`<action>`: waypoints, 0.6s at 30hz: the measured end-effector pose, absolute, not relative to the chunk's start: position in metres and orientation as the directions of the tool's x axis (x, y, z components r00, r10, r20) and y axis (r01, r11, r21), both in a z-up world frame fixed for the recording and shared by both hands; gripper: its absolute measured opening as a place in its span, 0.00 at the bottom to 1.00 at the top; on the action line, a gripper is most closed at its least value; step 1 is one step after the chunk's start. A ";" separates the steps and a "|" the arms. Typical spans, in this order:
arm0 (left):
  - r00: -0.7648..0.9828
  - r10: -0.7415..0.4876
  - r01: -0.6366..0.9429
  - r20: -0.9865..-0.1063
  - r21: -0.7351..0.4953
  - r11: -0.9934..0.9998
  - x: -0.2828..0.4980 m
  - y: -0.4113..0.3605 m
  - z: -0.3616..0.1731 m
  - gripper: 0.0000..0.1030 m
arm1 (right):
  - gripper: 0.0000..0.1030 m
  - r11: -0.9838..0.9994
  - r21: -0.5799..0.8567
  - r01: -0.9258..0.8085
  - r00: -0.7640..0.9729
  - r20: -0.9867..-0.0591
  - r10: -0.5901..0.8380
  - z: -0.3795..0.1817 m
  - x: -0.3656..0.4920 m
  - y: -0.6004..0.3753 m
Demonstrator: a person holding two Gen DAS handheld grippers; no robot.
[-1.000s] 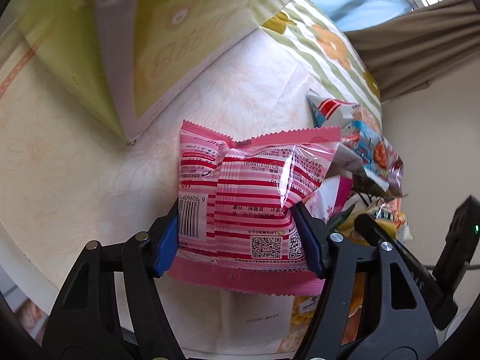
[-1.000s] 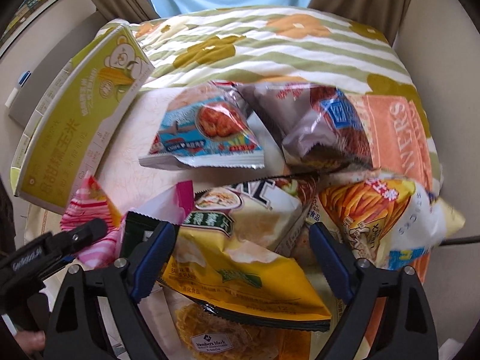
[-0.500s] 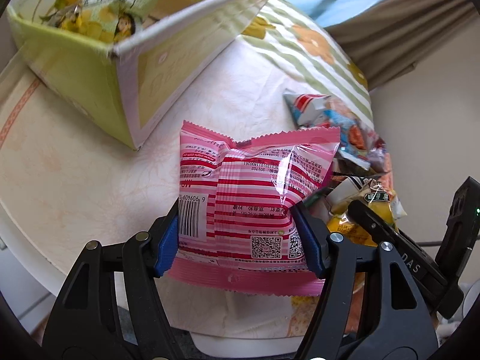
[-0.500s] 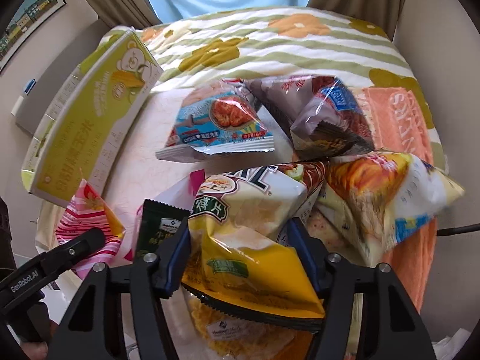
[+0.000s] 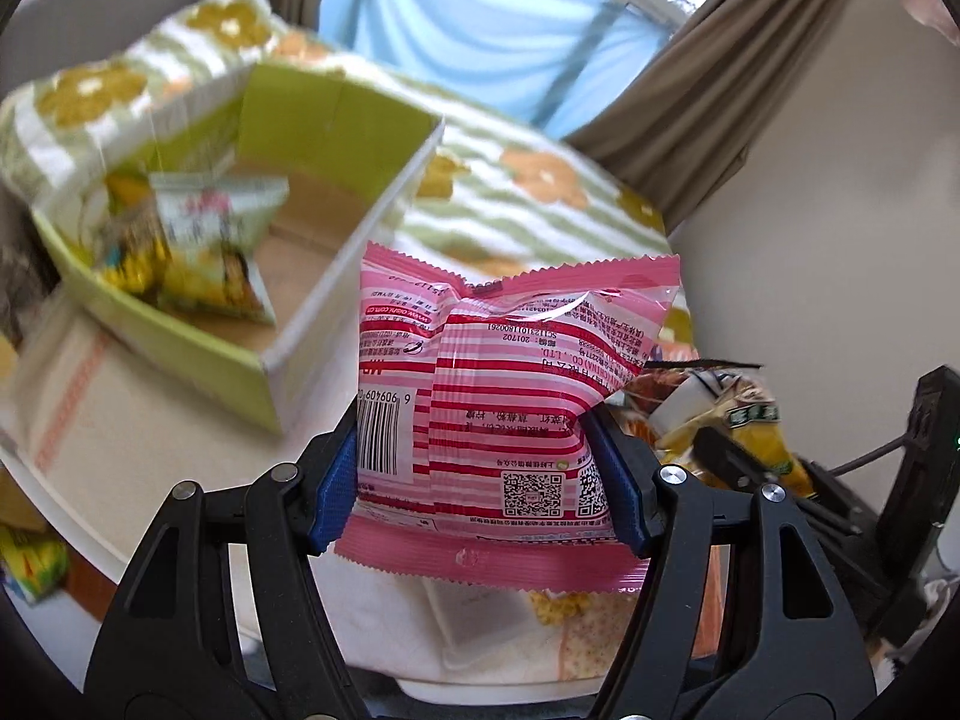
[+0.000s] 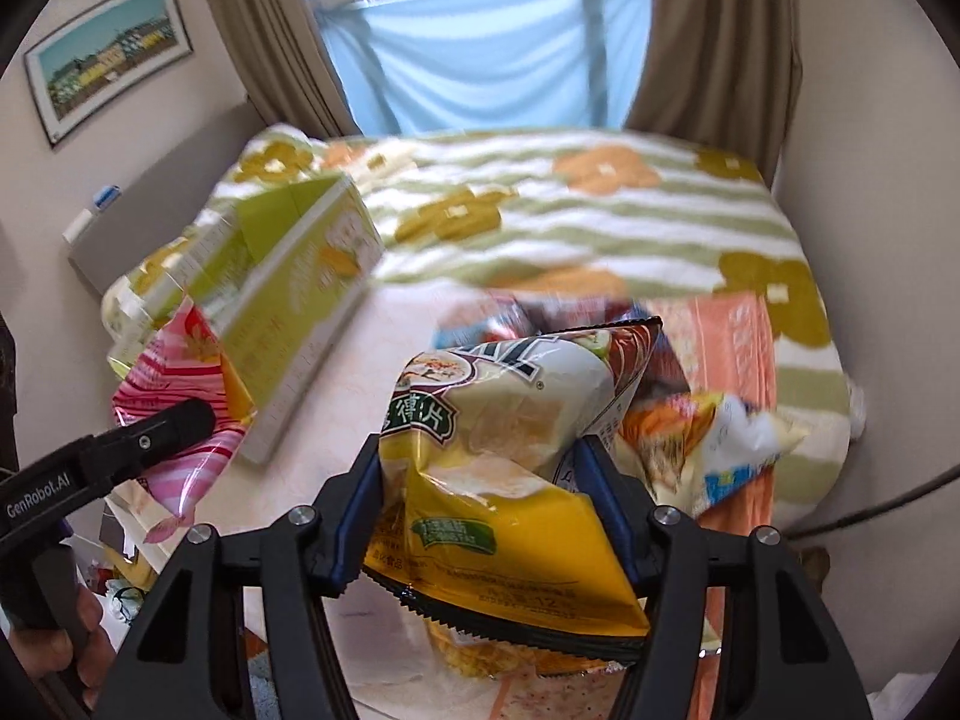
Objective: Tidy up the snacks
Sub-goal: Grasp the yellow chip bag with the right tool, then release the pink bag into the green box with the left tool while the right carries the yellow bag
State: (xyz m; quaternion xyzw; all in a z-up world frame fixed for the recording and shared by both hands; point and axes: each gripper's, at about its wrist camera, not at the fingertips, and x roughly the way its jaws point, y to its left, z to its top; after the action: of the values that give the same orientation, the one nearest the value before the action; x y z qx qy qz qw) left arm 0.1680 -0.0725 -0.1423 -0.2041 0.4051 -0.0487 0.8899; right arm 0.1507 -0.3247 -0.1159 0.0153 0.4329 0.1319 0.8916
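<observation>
While the left claw [image 5: 480,480] is clamped on a pink-and-red striped snack packet [image 5: 504,402], its blue pads [image 5: 333,486] press into the packet's two sides, and the packet hangs clear above the pale desk [image 5: 138,450]. Its back faces the camera, with a barcode and two square codes on it. Beyond and to the left of it, an open green carton [image 5: 180,336] stands on the desk with a green-and-yellow snack bag [image 5: 204,252] lying inside.

Over on the other side, the right claw [image 6: 480,510] has just been closing and now grips a yellow-and-white chip bag [image 6: 504,474], which bulges up between its pads, lifted off the pile. Other snack bags [image 6: 708,438] lie behind and to the right of it, blurred, on the desk's orange-patterned cloth [image 6: 726,336]. From this view, the green carton [image 6: 300,300] sits to the left, and the left claw's black body [image 6: 114,456] shows beside the pink packet [image 6: 174,384]. A bed with a green-striped flowered blanket [image 6: 540,222] lies behind the desk, under a curtained window [image 6: 486,42].
</observation>
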 end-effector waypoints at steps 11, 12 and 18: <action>0.727 -0.207 -0.029 -0.655 -0.331 0.943 0.215 0.021 -0.083 0.63 | 0.56 0.943 0.129 -0.307 0.689 -0.653 0.314 -0.052 0.176 -0.252; 0.724 -0.199 -0.029 -0.660 -0.318 0.948 0.224 0.035 -0.080 0.63 | 0.56 0.942 0.133 -0.309 0.692 -0.648 0.318 -0.050 0.179 -0.243; 0.684 -0.167 -0.041 -0.710 -0.266 0.963 0.276 0.108 -0.084 0.63 | 0.57 0.932 0.160 -0.325 0.677 -0.649 0.347 -0.045 0.211 -0.174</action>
State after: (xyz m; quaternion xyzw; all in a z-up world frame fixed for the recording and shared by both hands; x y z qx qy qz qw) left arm 0.2758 0.1076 -0.0837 -0.1314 0.3959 -0.0349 0.9082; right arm 0.2110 -0.1740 -0.0450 0.0154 0.3578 0.1837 0.9154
